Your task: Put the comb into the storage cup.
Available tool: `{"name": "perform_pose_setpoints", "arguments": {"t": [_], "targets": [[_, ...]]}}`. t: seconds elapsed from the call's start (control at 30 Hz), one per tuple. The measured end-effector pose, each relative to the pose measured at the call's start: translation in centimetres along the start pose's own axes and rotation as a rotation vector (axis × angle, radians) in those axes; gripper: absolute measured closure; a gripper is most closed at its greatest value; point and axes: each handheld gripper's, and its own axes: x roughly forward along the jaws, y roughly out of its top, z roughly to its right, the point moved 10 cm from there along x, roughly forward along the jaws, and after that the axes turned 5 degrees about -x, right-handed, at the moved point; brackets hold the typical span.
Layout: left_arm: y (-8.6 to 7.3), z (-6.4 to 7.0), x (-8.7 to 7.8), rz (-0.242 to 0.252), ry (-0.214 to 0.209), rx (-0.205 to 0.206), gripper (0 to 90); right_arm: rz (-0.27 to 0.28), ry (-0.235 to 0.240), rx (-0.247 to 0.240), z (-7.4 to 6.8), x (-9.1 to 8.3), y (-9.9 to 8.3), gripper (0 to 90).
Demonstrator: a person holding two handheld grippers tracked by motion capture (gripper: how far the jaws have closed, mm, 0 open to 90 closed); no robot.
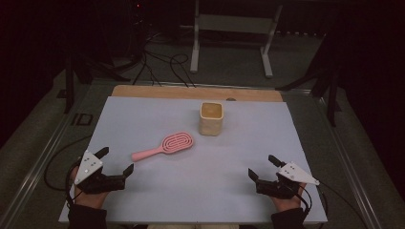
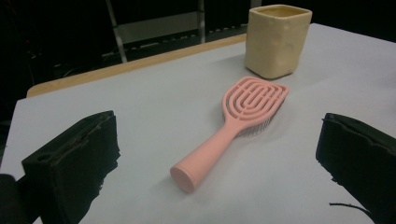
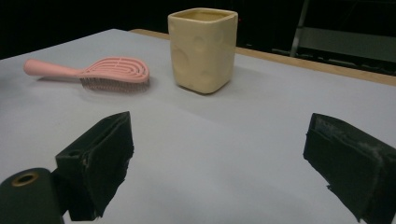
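Both grippers sit at the near edge of the table [image 1: 143,109], 1 per hand: left gripper [image 1: 116,161] w/ jaws wide apart, right gripper [image 1: 261,167] likewise spread, neither holding anything. Just ahead of the left gripper lies the pink hairbrush [image 2: 236,126], handle end toward it, bristles down. Beyond the brush head, close beside it, stands the yellow cup [image 2: 277,39], upright, looks empty. Judged from this, nothing's been picked up yet; approx. all the work remains, starting w/ a reach for the handle.

Both hand-held grippers [image 1: 116,161] [image 1: 260,167] agape, empty
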Motion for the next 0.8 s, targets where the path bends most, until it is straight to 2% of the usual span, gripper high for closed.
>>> {"name": "perform_pose_setpoints", "arguments": {"t": [0.3, 0.53, 0.67, 0.8], "targets": [[2.1, -0.4, -0.7, 0.007, 0.004, 0.032, 0.1, 0.000, 0.007, 0.004, -0.2, 0.2, -0.1, 8.3], [2.9, -0.5, -0.7, -0.004, -0.007, 0.047, 0.1, -0.003, 0.006, 0.008, -0.1, 0.3, -0.1, 8.3], [3.5, -0.6, -0.3, 0.002, -0.015, 0.040, 0.1, -0.008, 0.006, 0.009, 0.0, 0.4, -0.1, 8.3], [3.8, -0.5, 0.5, -0.017, -0.036, 0.036, 0.1, -0.009, 0.003, 0.005, 0.0, 0.5, -0.2, 8.3]]}}
